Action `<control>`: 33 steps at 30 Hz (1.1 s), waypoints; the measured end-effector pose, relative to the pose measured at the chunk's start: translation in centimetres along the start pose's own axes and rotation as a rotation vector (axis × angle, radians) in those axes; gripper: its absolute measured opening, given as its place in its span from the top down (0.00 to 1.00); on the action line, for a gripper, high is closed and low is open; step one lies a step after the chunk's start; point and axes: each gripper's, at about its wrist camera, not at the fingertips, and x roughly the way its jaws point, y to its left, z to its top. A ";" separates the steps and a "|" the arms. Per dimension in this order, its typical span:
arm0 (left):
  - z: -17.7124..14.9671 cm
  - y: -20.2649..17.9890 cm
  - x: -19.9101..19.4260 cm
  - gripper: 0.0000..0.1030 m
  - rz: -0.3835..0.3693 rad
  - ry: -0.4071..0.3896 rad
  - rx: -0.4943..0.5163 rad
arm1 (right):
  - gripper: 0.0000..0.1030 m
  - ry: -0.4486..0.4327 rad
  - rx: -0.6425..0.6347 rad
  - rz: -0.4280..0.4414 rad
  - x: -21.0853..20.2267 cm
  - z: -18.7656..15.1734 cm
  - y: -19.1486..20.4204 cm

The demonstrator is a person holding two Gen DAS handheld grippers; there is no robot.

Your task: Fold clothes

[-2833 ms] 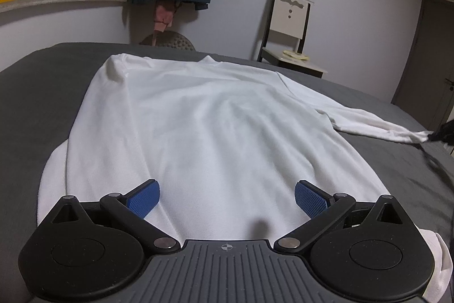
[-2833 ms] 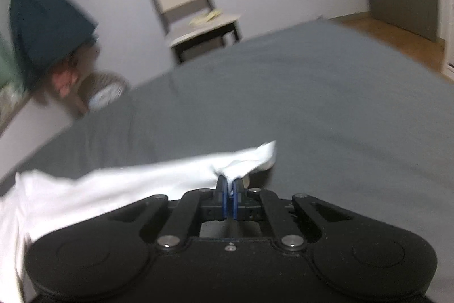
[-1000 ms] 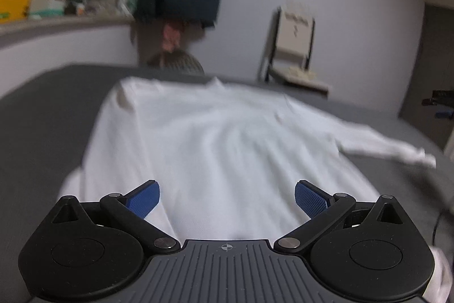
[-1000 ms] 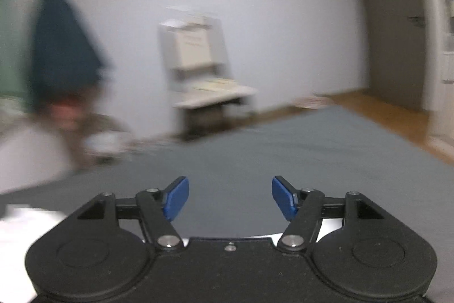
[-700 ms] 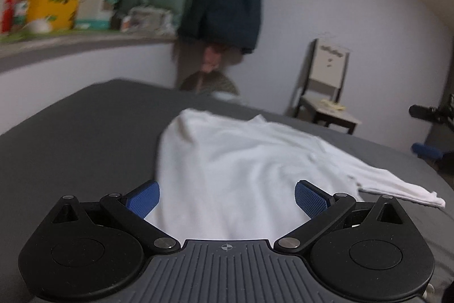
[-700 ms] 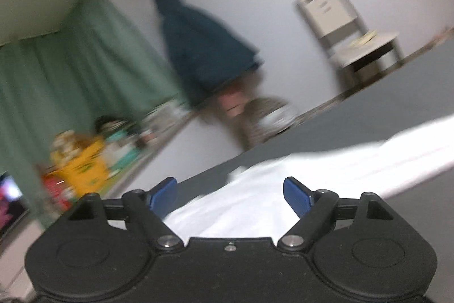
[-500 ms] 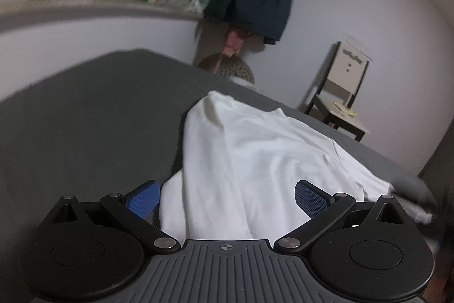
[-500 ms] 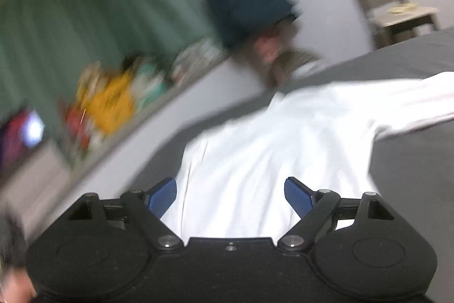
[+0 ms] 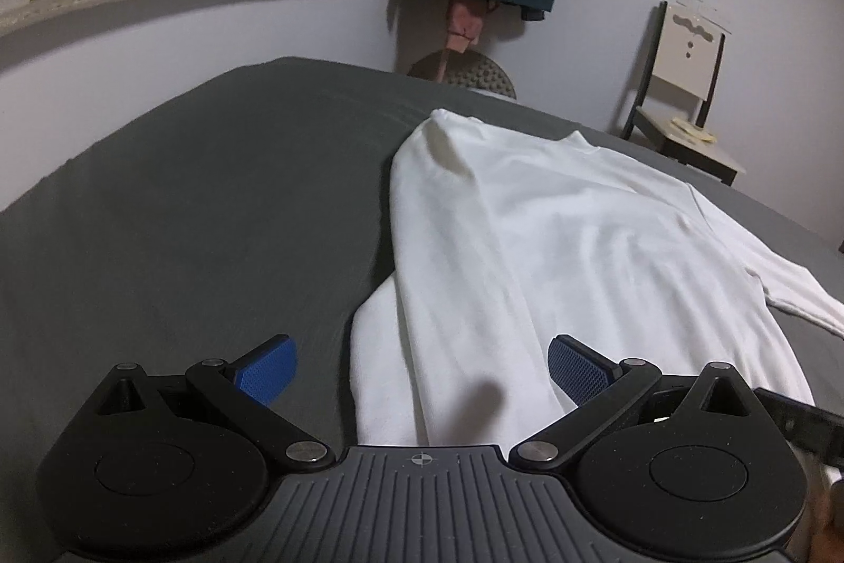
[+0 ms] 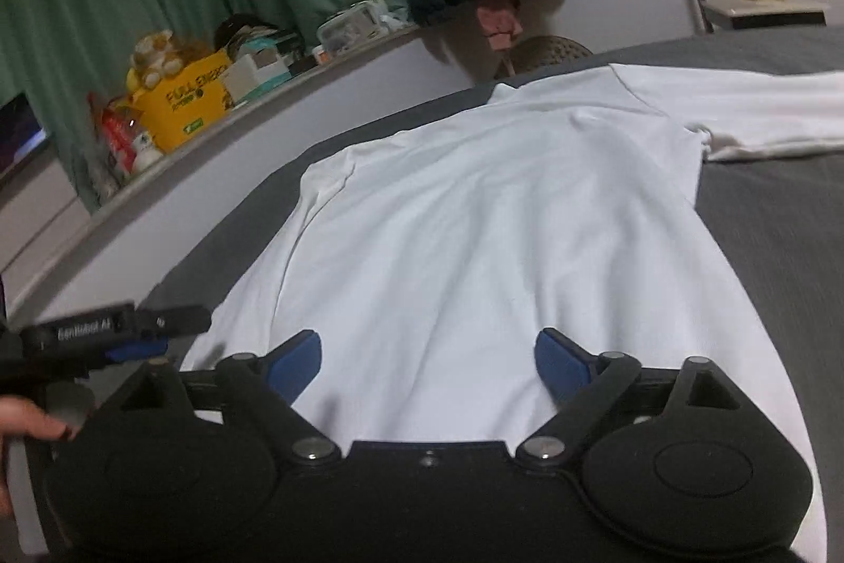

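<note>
Both of my grippers hang with jaws spread wide and nothing between the blue pads: my left gripper [image 9: 419, 375] sits low in its frame over the near edge of the white long-sleeved shirt [image 9: 527, 246], and my right gripper [image 10: 427, 360], whose jaws have just been opening, sits low over the shirt's hem. Spread flat on the grey bed [image 9: 211, 193], the shirt fills the middle and right of both views, one sleeve [image 10: 738, 114] reaching to the right edge.

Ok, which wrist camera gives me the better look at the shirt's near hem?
The right wrist view: the white shirt fills it, its body spread flat towards the right gripper. The left wrist view shows the shirt off to one side, with the tucked left sleeve nearest.
</note>
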 end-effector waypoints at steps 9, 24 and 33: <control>-0.5 -0.6 0.3 0.00 0.012 0.033 0.037 | 0.04 0.001 -0.016 0.016 0.2 -0.1 0.2; -0.6 -0.2 0.6 0.00 0.007 0.046 -0.004 | 0.01 0.005 -0.025 0.024 0.2 0.0 0.2; -0.7 -0.4 0.7 0.00 0.004 0.055 0.001 | 0.00 0.006 -0.029 0.021 0.2 -0.1 0.3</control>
